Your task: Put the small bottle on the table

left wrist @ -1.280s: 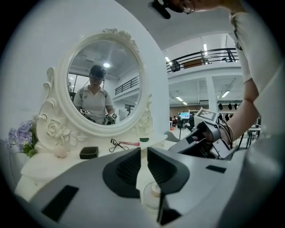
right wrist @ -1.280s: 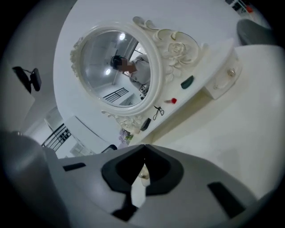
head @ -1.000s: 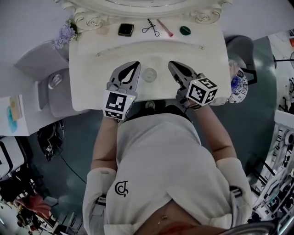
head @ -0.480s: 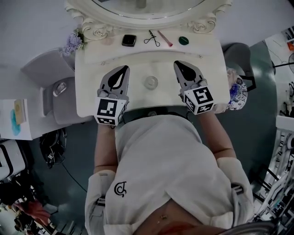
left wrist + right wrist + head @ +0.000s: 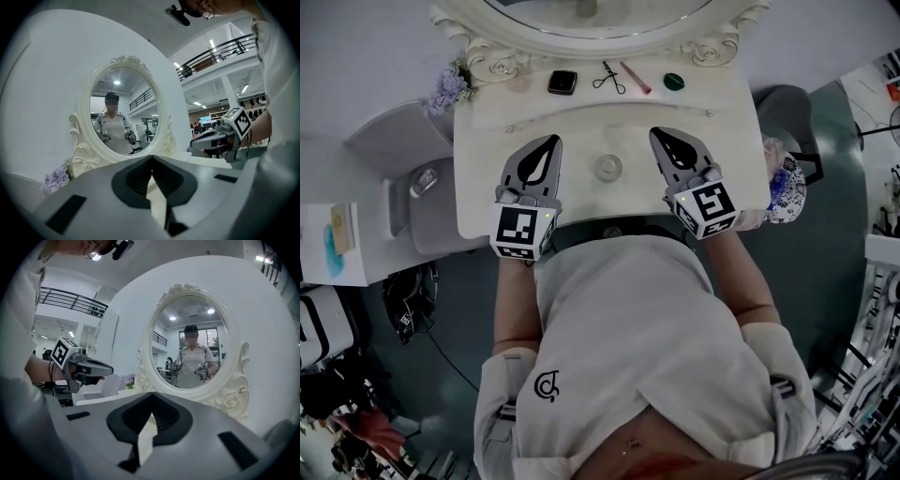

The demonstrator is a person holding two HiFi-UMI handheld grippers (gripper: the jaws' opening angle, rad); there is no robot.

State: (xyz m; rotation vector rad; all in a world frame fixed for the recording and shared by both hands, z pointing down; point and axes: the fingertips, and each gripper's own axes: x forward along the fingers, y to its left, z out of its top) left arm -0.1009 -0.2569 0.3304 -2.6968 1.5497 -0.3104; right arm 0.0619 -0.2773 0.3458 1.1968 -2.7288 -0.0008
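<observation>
Left gripper (image 5: 551, 140) and right gripper (image 5: 656, 132) are hovering closed, empty, flanking the bottle (image 5: 607, 168). Scissors (image 5: 610, 77) are lying at the table's (image 5: 600, 117) back edge.

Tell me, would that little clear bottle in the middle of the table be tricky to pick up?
The bottle looks clear and glossy, like glass or hard plastic, so probably stiff and perhaps slippery. From above it is round, so it might roll if knocked over. It looks small, so likely light.
</observation>
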